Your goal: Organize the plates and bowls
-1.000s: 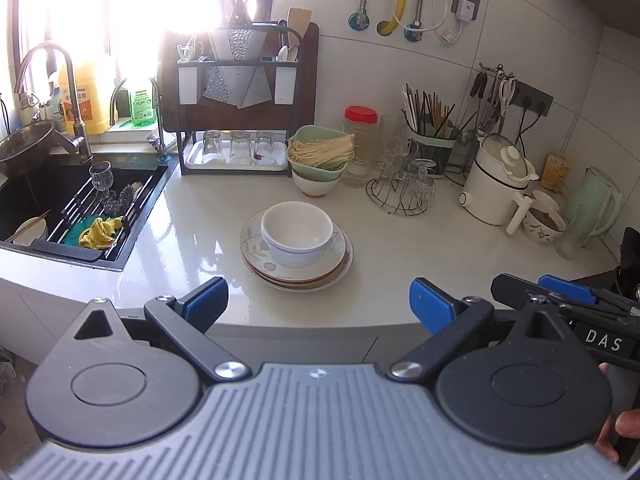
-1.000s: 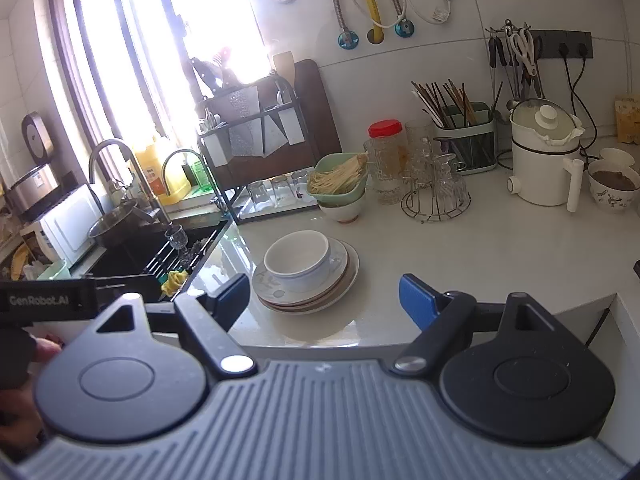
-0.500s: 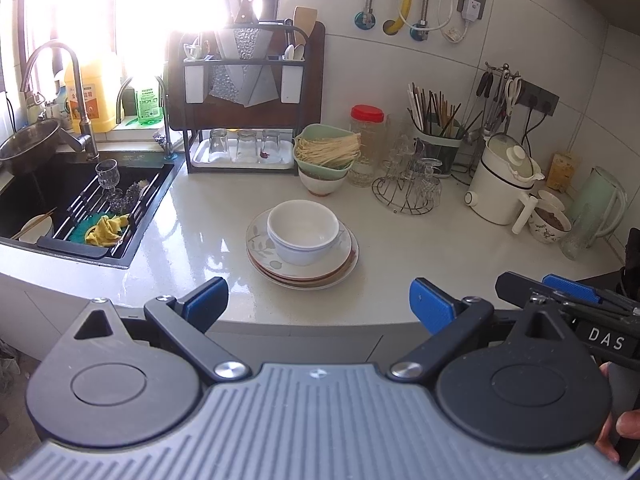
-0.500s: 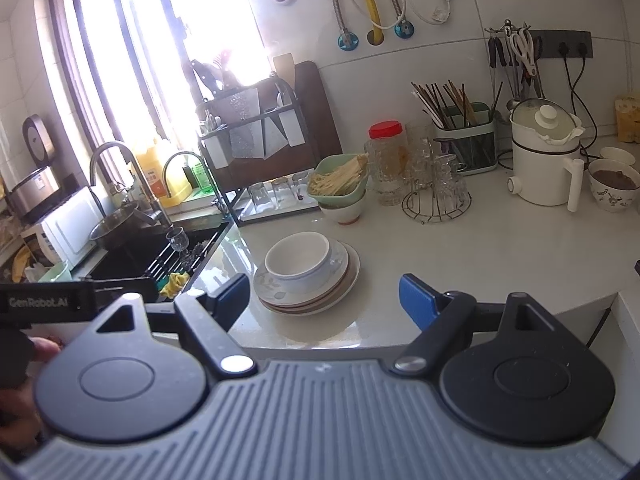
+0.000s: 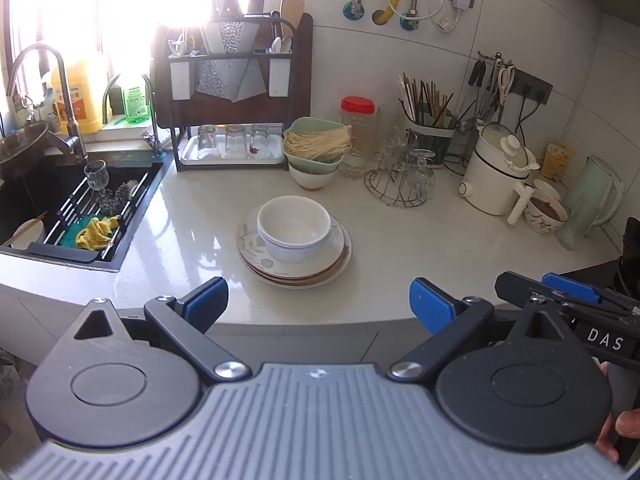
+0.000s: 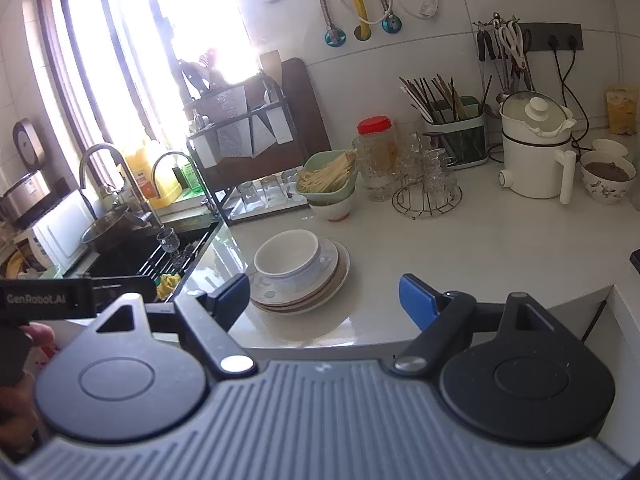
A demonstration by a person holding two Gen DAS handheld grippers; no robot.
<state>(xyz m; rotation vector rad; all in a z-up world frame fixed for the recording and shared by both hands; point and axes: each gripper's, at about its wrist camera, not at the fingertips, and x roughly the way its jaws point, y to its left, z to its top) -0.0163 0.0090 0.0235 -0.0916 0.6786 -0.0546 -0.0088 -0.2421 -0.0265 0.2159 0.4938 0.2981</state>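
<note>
Two nested white bowls (image 5: 294, 228) sit on a stack of plates (image 5: 320, 268) in the middle of the white counter; both also show in the right wrist view, the bowls (image 6: 287, 258) on the plates (image 6: 320, 292). My left gripper (image 5: 318, 306) is open and empty, held off the counter's front edge, short of the stack. My right gripper (image 6: 324, 298) is open and empty, also in front of the counter edge, to the right of the left one. A green bowl of noodles (image 5: 318, 144) rests on a white bowl (image 5: 312, 178) behind the stack.
A sink (image 5: 60, 216) with a drain rack, a glass and a yellow cloth lies left. A dish rack (image 5: 232, 100) with glasses stands at the back. A red-lidded jar (image 5: 357, 128), a wire glass holder (image 5: 400, 184), a chopstick caddy (image 5: 430, 128) and a white cooker (image 5: 496, 176) line the back right.
Both grippers have moved a little closer to the counter; the stack of plates and bowls appears slightly nearer. Nothing was grasped or released.
</note>
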